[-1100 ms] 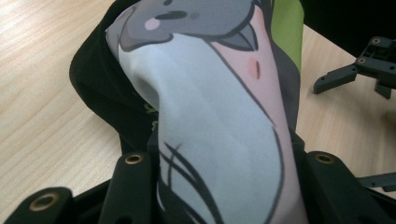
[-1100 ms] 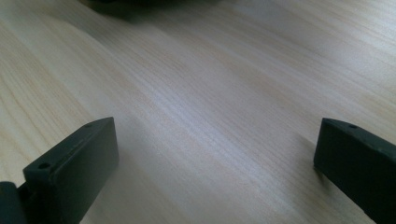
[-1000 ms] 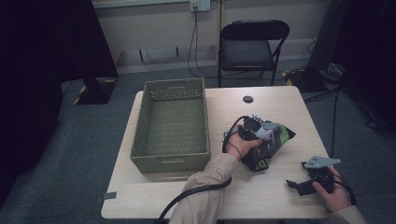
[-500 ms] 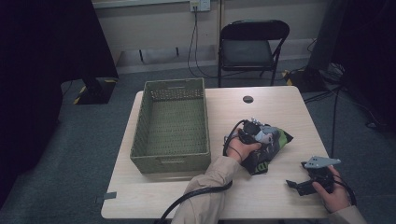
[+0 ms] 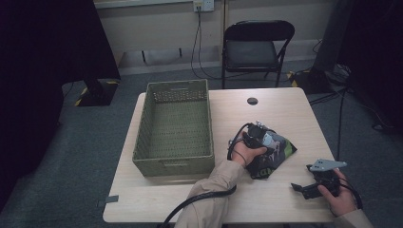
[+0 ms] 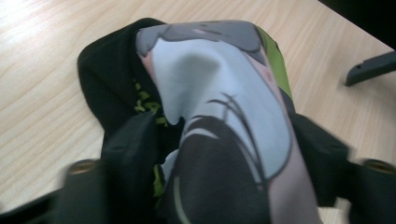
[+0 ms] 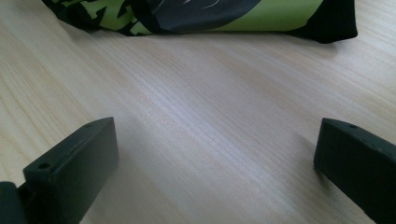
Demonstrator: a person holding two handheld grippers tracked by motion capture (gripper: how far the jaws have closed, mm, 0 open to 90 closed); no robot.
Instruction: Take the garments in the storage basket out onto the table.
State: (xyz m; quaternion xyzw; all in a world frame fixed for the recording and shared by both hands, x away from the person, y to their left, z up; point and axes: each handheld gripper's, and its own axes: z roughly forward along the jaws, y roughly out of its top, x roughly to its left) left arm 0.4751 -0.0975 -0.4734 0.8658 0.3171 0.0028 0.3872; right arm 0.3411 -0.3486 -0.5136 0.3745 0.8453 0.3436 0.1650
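Starting at the left, the green woven basket (image 5: 173, 128) stands empty on the bench (image 5: 280, 114), its long axis running away from me, and that is where I judge the snack bag (image 5: 273, 154) should end up. Just to its right my left gripper (image 5: 259, 137) is down on the bag, which lies on the bare wood between the basket and my other hand. In the left gripper view my fingers (image 6: 128, 154) flank the crinkled black, grey and green packet (image 6: 219, 116), one on either side and pressed into it — clamped on the bag, as far as I can judge, with the film bulging up between them. The bag's long axis runs slantwise, from near my left hand out towards the far right. Farther right, near the front edge, my right gripper (image 5: 313, 185) rests low over the wood with its fingers (image 7: 70, 163) spread wide apart, holding nothing; the bag's green-and-black edge (image 7: 210, 14) lies ahead of them, well apart. So the left hand is the nearer one — already on the bag — and the basket lies to the left of it, the short carry I expect next.
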